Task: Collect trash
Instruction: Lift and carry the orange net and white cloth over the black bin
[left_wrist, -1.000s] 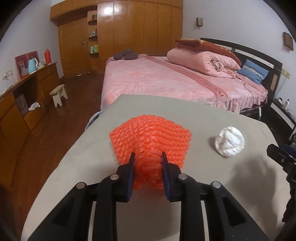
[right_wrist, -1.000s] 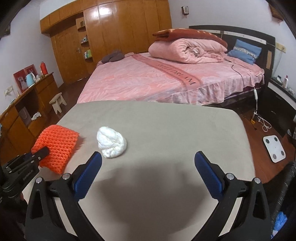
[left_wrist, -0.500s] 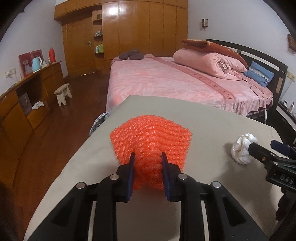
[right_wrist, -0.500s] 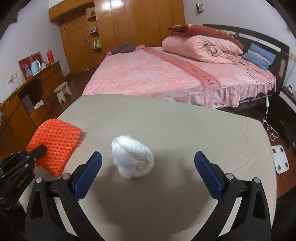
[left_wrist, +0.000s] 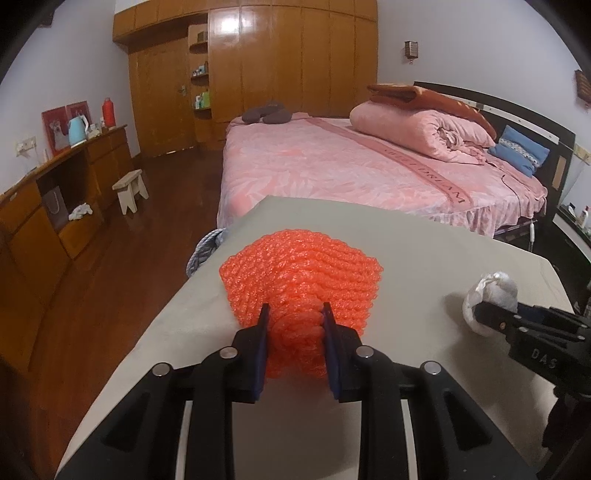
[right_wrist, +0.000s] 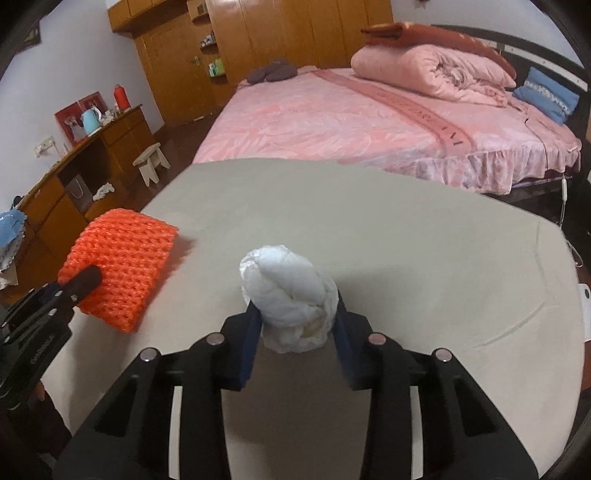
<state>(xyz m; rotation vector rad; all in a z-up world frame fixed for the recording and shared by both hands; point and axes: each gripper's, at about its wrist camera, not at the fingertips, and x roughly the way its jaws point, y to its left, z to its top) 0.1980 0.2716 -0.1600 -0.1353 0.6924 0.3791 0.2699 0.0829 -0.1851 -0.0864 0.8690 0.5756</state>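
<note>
The orange foam net (left_wrist: 301, 275) lay on the grey table (left_wrist: 424, 251) near its left edge, its near end bunched and pinched between the blue pads of the left gripper (left_wrist: 294, 334), whose jaws were closed on it. A little to the right, the crumpled white paper wad (right_wrist: 291, 299) stood on the same surface with the right gripper (right_wrist: 295, 332) around its lower half; the jaws sat against both sides of it and appeared to be clamping it, though how firmly the pads bit could not be judged from either view.

Beyond the table were the pink bed (left_wrist: 351, 166), a wooden sideboard (left_wrist: 55, 192) and a small stool (left_wrist: 131, 188) on dark floorboards. No bin showed in either view.

Both pieces were light and springy, so the likeliest trouble was a loss of grip on lifting: the net was held only by a squeezed corner and could slide free, and the wad, gripped low, might tip forward out of the pads. With the two grippers near each other, a careless swing could also knock one load against the other.
</note>
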